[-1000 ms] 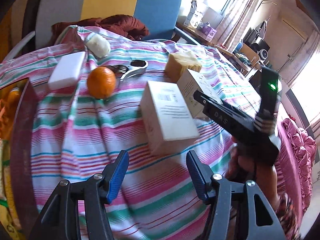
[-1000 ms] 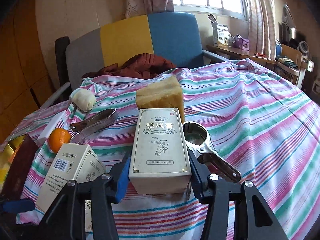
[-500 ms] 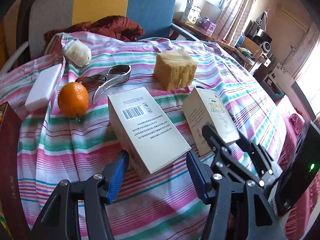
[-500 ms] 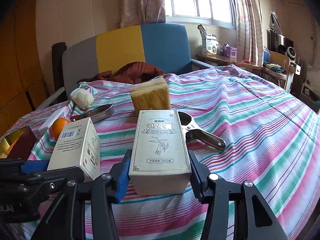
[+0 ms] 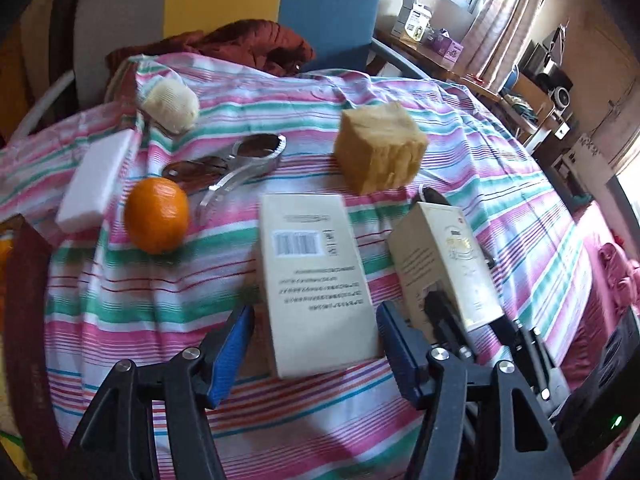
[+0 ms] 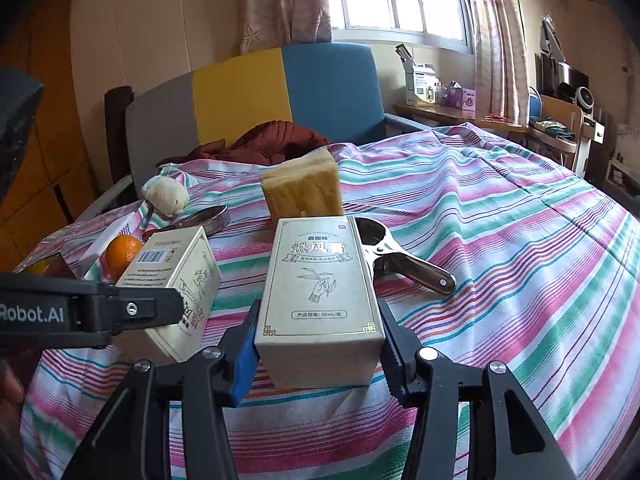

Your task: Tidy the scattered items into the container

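Two cream cartons lie on the striped cloth. My left gripper (image 5: 316,344) is open, its blue pads on either side of the near end of the barcode carton (image 5: 312,280), with gaps. That carton also shows in the right wrist view (image 6: 176,284). My right gripper (image 6: 318,348) is shut on the other carton (image 6: 320,296), which also shows in the left wrist view (image 5: 444,264). The dark red container (image 5: 24,312) is at the far left edge.
An orange (image 5: 157,215), a white block (image 5: 96,182), a pale ball (image 5: 172,100), two metal clamps (image 5: 236,164) (image 6: 400,260) and a yellow sponge (image 5: 378,154) lie further back. A chair with a red garment (image 6: 264,144) stands behind.
My left gripper has moved forward, so the barcode carton now sits between its open pads. The right gripper has stayed shut on its carton and lifted it slightly.
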`<state>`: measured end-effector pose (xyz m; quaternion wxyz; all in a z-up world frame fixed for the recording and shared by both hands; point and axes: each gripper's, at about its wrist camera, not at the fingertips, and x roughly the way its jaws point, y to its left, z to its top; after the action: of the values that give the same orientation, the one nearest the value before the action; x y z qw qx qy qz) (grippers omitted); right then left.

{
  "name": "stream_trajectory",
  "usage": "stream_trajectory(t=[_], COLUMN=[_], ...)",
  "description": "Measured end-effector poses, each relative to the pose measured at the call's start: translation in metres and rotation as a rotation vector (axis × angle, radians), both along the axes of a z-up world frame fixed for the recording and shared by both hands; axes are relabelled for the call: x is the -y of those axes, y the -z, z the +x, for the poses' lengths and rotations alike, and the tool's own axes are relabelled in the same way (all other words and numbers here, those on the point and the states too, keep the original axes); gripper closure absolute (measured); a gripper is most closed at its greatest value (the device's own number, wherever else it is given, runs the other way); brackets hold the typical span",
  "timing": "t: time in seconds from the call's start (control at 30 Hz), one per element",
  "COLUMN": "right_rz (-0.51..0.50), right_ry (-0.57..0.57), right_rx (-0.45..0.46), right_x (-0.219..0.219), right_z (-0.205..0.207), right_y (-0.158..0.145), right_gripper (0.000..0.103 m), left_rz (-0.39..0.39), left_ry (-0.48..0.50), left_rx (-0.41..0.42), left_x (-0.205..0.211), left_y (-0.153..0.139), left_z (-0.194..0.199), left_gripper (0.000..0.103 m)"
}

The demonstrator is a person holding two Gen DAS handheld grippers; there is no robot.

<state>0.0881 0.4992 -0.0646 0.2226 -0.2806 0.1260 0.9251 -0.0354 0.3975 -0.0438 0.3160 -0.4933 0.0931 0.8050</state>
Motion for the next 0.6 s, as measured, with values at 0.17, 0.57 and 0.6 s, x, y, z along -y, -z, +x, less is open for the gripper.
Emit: stream_trajectory(t=[0.17, 0.57, 0.6], right_rz=[0.005, -0.014, -0.015], right_ry=[0.000, -0.004, -0.004], right_rx=[0.003, 0.014, 0.016], right_x=[0.001, -0.002, -0.003], right_z=[0.000, -0.002, -0.002], right_y=[0.001, 0.004, 0.005], right_gripper=[0.050, 0.050, 0.050], left_rz=[0.075, 0.005, -0.007], left_ry=[-0.053, 0.135, 0.119], left_rx=[-0.008, -0.055, -0.057], left_x=[0.030, -0.010, -0.008], left_y=[-0.008, 0.014, 0.019], left_z=[-0.009, -0.014, -0.017], left_gripper=[0.039, 0.043, 0.045])
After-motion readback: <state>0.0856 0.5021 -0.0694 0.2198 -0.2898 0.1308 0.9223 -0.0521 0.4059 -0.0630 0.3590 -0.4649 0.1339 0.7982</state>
